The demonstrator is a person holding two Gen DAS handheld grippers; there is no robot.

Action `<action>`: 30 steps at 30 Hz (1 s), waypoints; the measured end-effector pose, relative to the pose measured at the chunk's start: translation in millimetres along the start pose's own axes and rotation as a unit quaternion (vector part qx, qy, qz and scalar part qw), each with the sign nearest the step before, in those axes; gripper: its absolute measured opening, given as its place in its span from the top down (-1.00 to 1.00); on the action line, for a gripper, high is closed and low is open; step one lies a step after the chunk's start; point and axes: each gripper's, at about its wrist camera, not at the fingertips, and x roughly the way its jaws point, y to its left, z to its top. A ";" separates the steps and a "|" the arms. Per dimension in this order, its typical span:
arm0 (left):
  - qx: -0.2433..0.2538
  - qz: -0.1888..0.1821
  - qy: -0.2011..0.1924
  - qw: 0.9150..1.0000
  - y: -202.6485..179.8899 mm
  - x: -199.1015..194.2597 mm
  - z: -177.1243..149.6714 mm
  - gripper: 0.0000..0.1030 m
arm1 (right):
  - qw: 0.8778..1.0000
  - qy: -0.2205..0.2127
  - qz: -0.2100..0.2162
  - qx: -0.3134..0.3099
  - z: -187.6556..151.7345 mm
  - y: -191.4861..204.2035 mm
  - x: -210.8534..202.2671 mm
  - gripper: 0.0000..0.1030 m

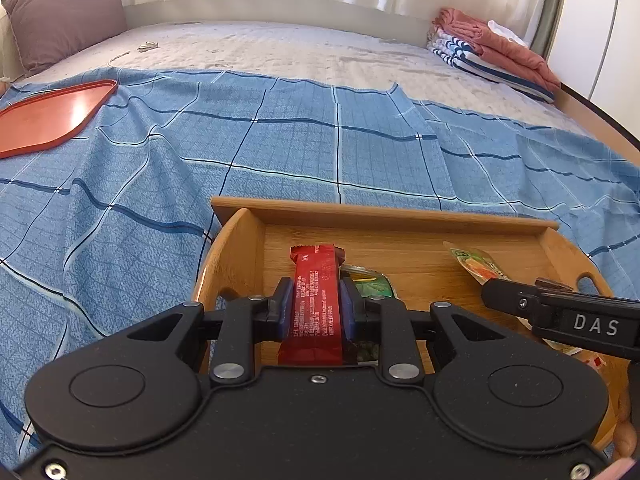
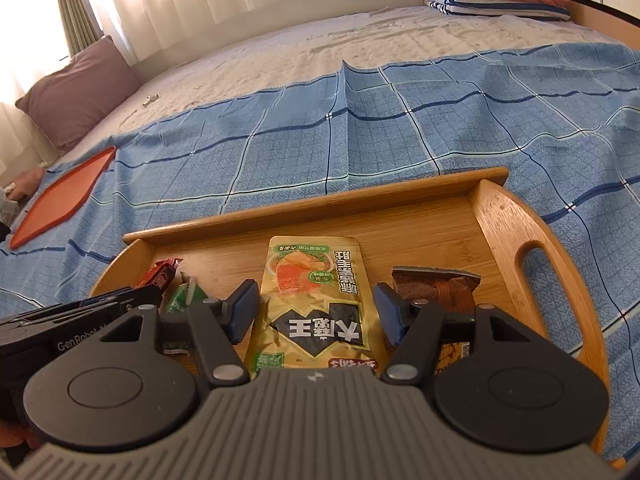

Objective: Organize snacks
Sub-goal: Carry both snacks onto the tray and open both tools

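So the red foil-wrapped snack bar (image 1: 318,300) is clamped tight between the blue pads of the left gripper (image 1: 316,304), held over the left part of the bamboo tray with raised walls and cut-out handles (image 1: 400,216). The yellow snack pouch with the orange picture (image 2: 312,300) is framed by the right gripper (image 2: 314,312), and the pads look pressed against its edges, though whether it's lifted or just lying on the tray floor can't be told. A green wrapper (image 2: 184,298) is half buried behind the left gripper, and a brown packet (image 2: 440,288) is cut off by the right finger. The tray's back wall is found just past the snacks, so little room is left forward; plenty of open blue checked bedsheet (image 1: 280,140) is seen beyond and to the left. A flat orange-red plastic tray (image 1: 52,116) is set well apart at the far left, partly cropped. Folded blankets (image 1: 492,52) and a mauve pillow (image 1: 64,16) are parked at the far edges.
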 end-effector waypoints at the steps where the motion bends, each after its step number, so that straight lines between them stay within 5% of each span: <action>1: 0.000 0.000 0.001 1.000 -0.2 0.8 -0.2 0.54 | 1.000 0.000 -0.003 -0.002 -0.4 0.1 0.9 -0.27; 24: 0.008 0.008 -0.001 1.000 -1.1 3.8 -5.7 0.52 | 1.000 0.007 -0.022 -0.013 -6.6 0.0 10.5 -0.32; 30: 0.013 0.010 -0.009 1.000 0.0 -5.7 -7.8 0.05 | 1.000 -0.001 -0.019 -0.009 -6.8 -0.7 5.0 -0.55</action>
